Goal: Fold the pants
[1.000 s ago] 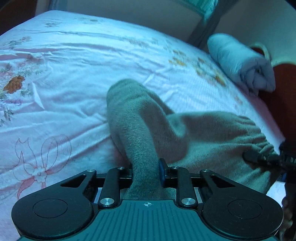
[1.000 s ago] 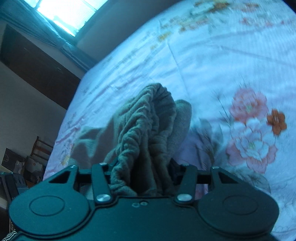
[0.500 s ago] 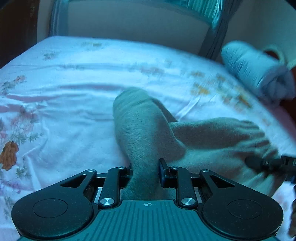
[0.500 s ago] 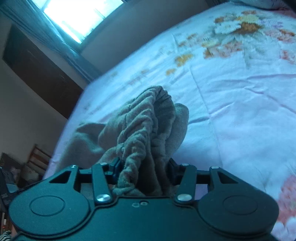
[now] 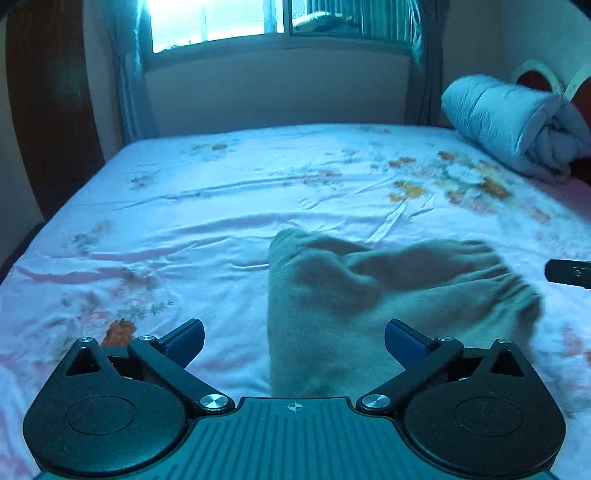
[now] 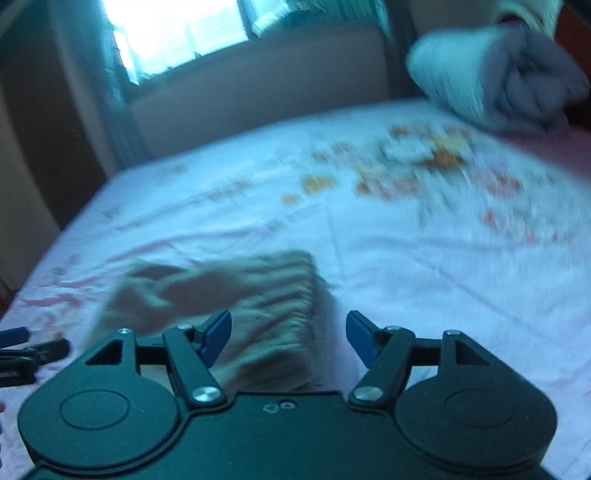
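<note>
Left tongs: wide open, blue pads spread to either side, nothing between them but the pants lying on the bed below and ahead. Pants are a grey-brown bundle, loosely doubled over, sitting on the near-centre part of the floral sheet; one rounded folded end points away toward the window, the gathered elastic waistband lies toward the right side in the left wrist view. At the right edge of that view a dark tip of the right tongs shows just beside the waistband, apart from the cloth. Right wrist view is motion-blurred: right tongs also open, pads apart, ribbed waistband of the pants directly ahead between and under the pads, not pinched. Left tongs peek in at the far left edge of that view, beside the pants' other end. A rolled pale-blue quilt sits at the far right corner of the bed, well apart from the pants. Curtains hang beside the window.
</note>
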A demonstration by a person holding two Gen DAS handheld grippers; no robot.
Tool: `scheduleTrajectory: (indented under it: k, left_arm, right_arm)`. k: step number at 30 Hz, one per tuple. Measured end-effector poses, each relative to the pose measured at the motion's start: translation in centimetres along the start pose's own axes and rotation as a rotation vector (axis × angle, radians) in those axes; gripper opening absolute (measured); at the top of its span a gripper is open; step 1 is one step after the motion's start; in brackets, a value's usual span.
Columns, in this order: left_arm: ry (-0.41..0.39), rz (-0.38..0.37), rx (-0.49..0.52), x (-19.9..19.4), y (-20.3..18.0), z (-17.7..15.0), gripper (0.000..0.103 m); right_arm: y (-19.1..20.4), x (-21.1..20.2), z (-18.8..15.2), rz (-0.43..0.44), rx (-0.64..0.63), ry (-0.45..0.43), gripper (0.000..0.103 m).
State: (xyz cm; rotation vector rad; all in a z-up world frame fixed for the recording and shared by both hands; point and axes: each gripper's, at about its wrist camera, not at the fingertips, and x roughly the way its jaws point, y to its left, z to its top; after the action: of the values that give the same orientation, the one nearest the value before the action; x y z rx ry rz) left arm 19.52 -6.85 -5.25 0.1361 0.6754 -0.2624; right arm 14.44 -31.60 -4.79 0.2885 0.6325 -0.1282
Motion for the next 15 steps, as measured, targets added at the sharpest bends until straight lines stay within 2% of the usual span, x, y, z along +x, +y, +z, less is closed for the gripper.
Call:
scheduleTrajectory:
  k: [4,8,15]
  left_arm:
    - [-0.014,0.021,-0.002,-5.0,-0.6,-0.3,0.103]
    - [-0.055,0.030,-0.050,-9.9,-1.0,-0.8,0.103]
    - [-0.090,0.065,-0.071,-15.8,-1.2,-2.6,0.103]
  right_arm:
    - [2.8,-5.3,0.2,0.030,-0.067,-0.077,0.062]
    - [5.5,-10.1,-0.4,0.010,-0.129,-0.119,0.062]
    - [6.7,-15.2,-2.9,-0.034,-0.093,-0.139,0.063]
